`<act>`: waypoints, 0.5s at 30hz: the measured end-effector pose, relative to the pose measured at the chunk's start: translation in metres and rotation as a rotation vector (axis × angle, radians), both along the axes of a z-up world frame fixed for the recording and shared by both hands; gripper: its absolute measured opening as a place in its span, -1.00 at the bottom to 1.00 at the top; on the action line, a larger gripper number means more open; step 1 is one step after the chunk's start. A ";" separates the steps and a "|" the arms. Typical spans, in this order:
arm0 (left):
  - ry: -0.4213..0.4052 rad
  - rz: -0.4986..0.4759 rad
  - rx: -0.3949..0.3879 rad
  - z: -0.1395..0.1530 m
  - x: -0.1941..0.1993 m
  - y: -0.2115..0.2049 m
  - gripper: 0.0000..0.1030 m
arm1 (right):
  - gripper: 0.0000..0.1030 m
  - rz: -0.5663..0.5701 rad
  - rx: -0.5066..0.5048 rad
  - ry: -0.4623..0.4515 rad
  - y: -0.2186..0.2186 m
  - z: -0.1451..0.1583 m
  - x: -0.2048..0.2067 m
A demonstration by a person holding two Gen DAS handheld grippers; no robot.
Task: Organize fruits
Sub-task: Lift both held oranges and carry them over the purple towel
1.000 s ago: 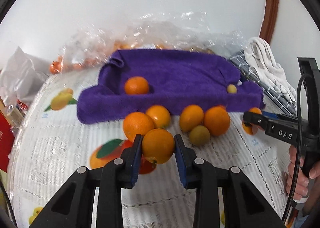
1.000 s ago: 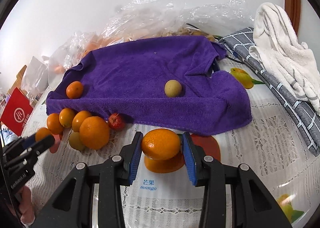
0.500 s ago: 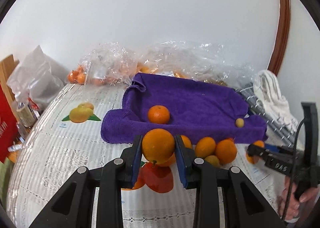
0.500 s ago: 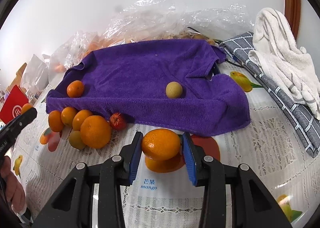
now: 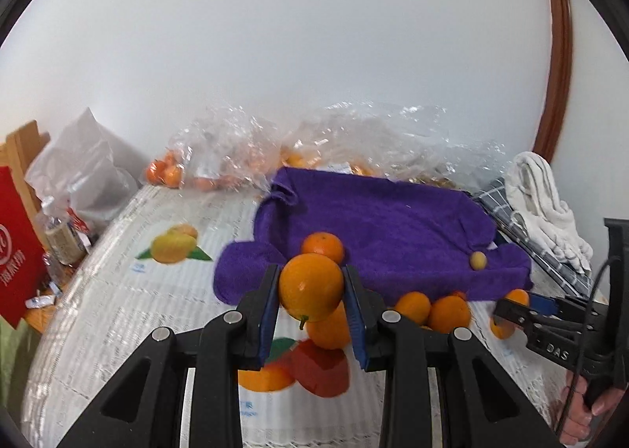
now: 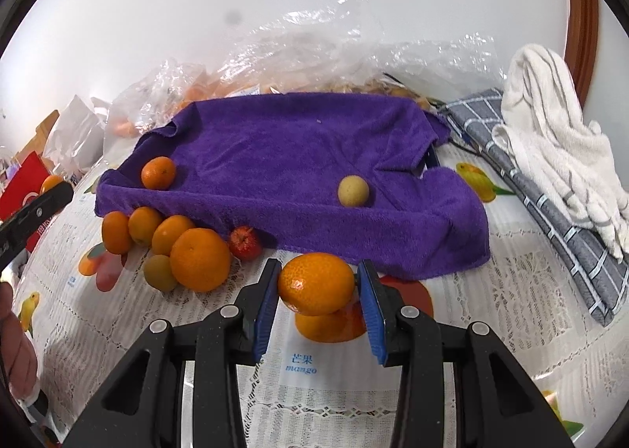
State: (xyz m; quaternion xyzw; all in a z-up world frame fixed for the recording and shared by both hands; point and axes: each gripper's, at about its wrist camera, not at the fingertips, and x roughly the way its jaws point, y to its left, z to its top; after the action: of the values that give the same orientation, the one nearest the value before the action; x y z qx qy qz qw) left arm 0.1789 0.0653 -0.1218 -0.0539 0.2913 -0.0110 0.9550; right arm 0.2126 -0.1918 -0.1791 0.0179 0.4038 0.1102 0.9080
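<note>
My left gripper point(image 5: 312, 291) is shut on an orange point(image 5: 310, 287) and holds it above the table, in front of the purple towel point(image 5: 393, 228). My right gripper point(image 6: 316, 292) is shut on a second orange point(image 6: 316, 283), just short of the towel's front edge point(image 6: 354, 243). On the towel lie one small orange point(image 6: 158, 173) and a yellow-green round fruit point(image 6: 353, 191). A cluster of oranges point(image 6: 198, 259), a greenish fruit point(image 6: 159, 273) and a small red fruit point(image 6: 244, 242) lies on the tablecloth at the towel's front left. The right gripper also shows in the left wrist view point(image 5: 511, 310).
Clear plastic bags with more oranges point(image 5: 236, 169) lie behind the towel against the wall. A white cloth point(image 6: 550, 133) on a grey checked cloth point(image 6: 570, 235) lies at the right. A red box point(image 5: 15, 243) and a white bag point(image 5: 82, 173) stand at the left edge.
My left gripper has lifted its orange up and back from the cluster, so the view now takes in more wall and table. My right gripper has barely moved with its orange.
</note>
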 end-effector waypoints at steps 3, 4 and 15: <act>0.006 0.024 0.002 0.008 0.004 0.003 -0.42 | -0.24 -0.012 0.002 -0.004 0.000 0.008 0.002; 0.007 0.018 -0.001 0.013 0.006 0.002 -0.42 | -0.24 -0.016 0.005 -0.001 0.000 0.013 0.004; 0.000 0.021 -0.021 0.057 0.056 -0.015 -0.42 | -0.23 -0.041 0.003 -0.116 0.001 0.089 0.039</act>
State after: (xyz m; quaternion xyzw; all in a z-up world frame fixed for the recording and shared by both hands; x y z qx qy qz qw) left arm 0.2346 0.0500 -0.0646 -0.0669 0.2907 -0.0039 0.9545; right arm 0.2513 -0.1906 -0.0898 0.0212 0.3497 0.0931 0.9320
